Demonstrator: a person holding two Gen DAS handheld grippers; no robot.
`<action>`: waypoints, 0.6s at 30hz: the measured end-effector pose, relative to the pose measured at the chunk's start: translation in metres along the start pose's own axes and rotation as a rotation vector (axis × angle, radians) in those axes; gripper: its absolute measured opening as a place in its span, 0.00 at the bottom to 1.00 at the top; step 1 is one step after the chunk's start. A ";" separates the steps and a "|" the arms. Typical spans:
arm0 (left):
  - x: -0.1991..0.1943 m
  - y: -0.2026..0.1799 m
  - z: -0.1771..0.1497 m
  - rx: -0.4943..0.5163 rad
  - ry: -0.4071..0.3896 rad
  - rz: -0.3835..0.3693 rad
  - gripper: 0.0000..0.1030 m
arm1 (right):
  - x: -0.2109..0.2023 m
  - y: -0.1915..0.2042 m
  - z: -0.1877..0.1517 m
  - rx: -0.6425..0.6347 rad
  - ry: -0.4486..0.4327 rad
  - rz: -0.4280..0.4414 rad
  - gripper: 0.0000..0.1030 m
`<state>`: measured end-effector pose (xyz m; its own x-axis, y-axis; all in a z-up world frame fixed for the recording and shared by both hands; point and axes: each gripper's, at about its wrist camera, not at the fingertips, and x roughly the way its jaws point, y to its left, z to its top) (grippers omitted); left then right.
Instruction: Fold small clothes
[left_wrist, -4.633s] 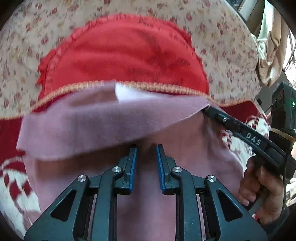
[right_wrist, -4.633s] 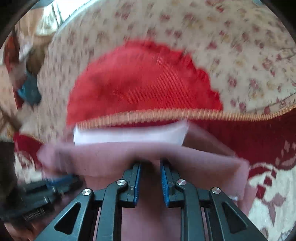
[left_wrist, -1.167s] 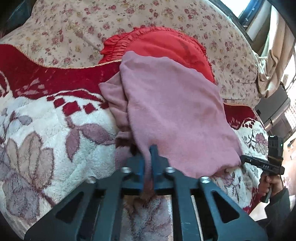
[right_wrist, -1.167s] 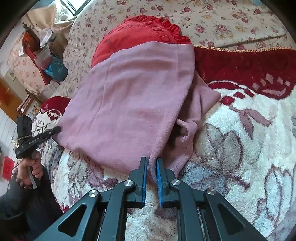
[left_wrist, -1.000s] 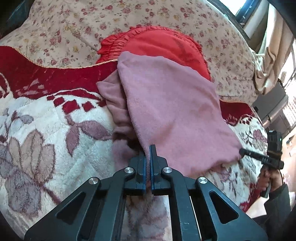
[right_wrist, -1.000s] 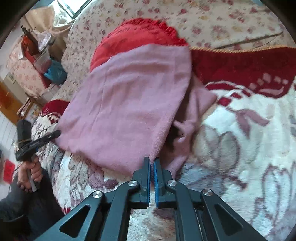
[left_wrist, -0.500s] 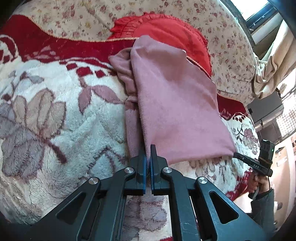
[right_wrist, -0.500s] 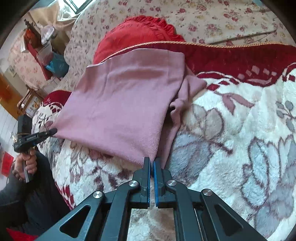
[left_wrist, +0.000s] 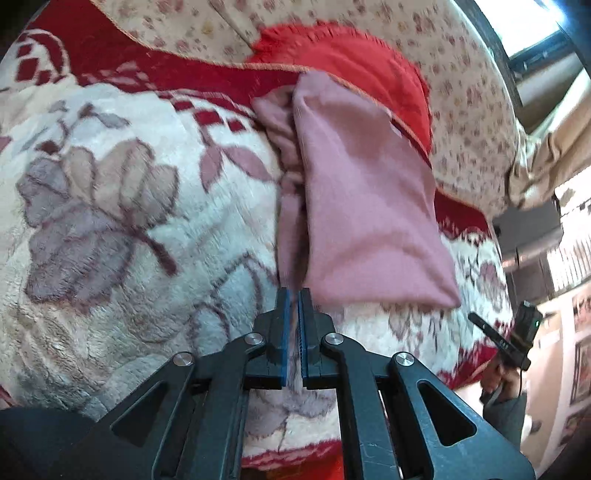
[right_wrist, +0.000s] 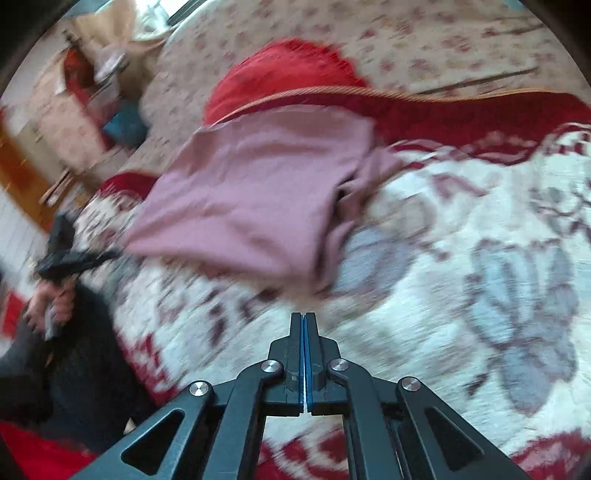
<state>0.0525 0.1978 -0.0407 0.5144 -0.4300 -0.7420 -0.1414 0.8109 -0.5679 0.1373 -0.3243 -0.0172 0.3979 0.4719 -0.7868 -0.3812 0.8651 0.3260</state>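
A folded mauve-pink garment (left_wrist: 362, 199) lies on a plush flowered blanket (left_wrist: 129, 206), its far end against a red cushion (left_wrist: 354, 62). My left gripper (left_wrist: 293, 295) is at its near left corner, jaws almost together with a strip of the pink cloth running up between them. In the right wrist view the garment (right_wrist: 251, 192) lies ahead and to the left. My right gripper (right_wrist: 303, 317) is shut and empty, drawn back from the garment's near edge over the blanket (right_wrist: 480, 258). Each view shows the other gripper at the garment's far corner.
A floral sofa back (left_wrist: 461, 92) rises behind the red cushion (right_wrist: 280, 74). The blanket's red border (right_wrist: 461, 110) runs along the back. Room clutter and a blue bag (right_wrist: 123, 122) lie beyond the sofa's left end. The right view is motion-blurred.
Both grippers pulled back toward me, dragging the garment down the blanket. The right gripper has let go of the cloth and now sits clear of it; the left stays at the corner.
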 end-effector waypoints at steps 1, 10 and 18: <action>-0.004 -0.001 0.000 0.007 -0.030 0.007 0.09 | -0.001 -0.007 0.002 0.043 -0.023 0.000 0.00; -0.016 -0.054 -0.034 0.301 -0.148 0.052 0.59 | 0.004 0.053 0.008 -0.205 -0.111 0.004 0.38; 0.012 -0.056 -0.051 0.389 -0.109 0.247 0.59 | 0.025 0.061 0.010 -0.286 -0.034 -0.073 0.39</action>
<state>0.0236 0.1267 -0.0359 0.5940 -0.1782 -0.7845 0.0463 0.9811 -0.1878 0.1322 -0.2583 -0.0121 0.4590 0.4198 -0.7830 -0.5685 0.8160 0.1043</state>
